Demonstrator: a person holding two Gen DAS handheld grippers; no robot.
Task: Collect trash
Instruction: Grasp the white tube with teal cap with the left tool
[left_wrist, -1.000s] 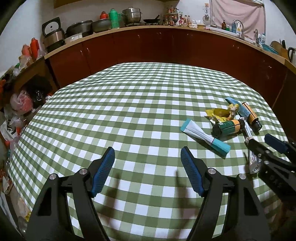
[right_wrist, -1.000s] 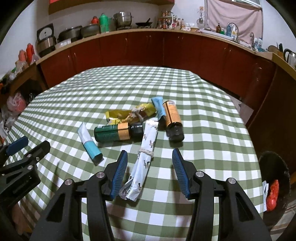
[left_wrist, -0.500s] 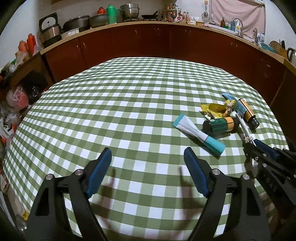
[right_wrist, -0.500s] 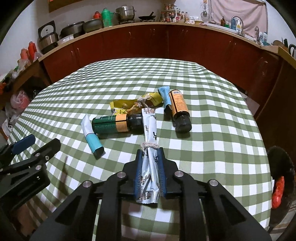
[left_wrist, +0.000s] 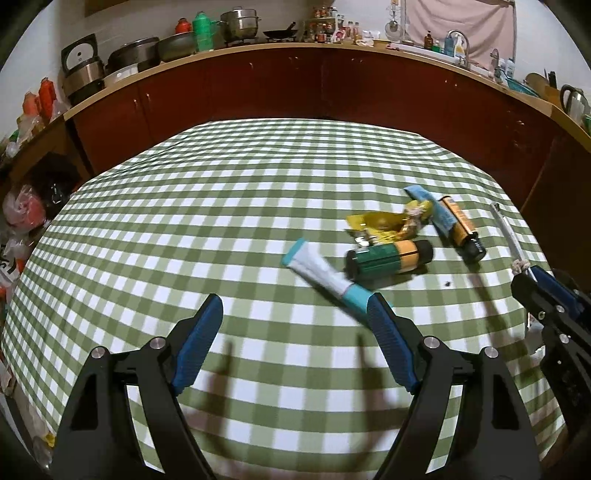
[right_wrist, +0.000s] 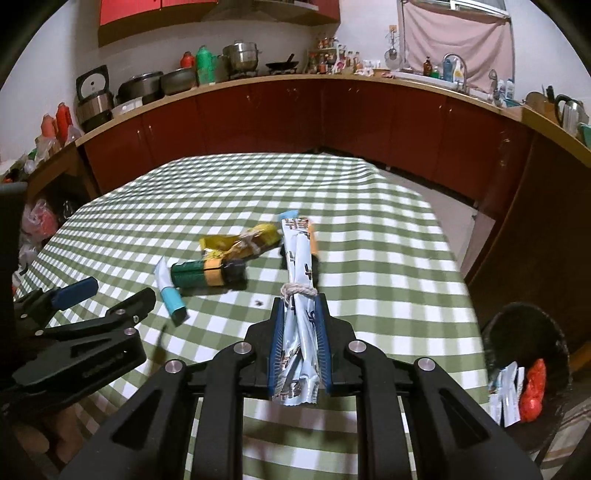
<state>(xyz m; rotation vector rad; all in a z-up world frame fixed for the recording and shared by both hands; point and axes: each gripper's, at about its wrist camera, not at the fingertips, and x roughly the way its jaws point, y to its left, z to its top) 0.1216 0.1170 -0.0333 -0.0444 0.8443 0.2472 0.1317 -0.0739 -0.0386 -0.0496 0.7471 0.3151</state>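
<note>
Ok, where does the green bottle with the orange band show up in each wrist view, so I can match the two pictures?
Left wrist view: green bottle lies right of centre on the checked tablecloth, beyond the open left gripper.
Right wrist view: same bottle lies left of centre, ahead and left of the right gripper, which is shut on a tied white wrapper.
Shared landmark: the yellow wrapper just behind the bottle.

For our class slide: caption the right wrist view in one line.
Right gripper clamps a string-tied silver wrapper above the checked tablecloth.
</note>
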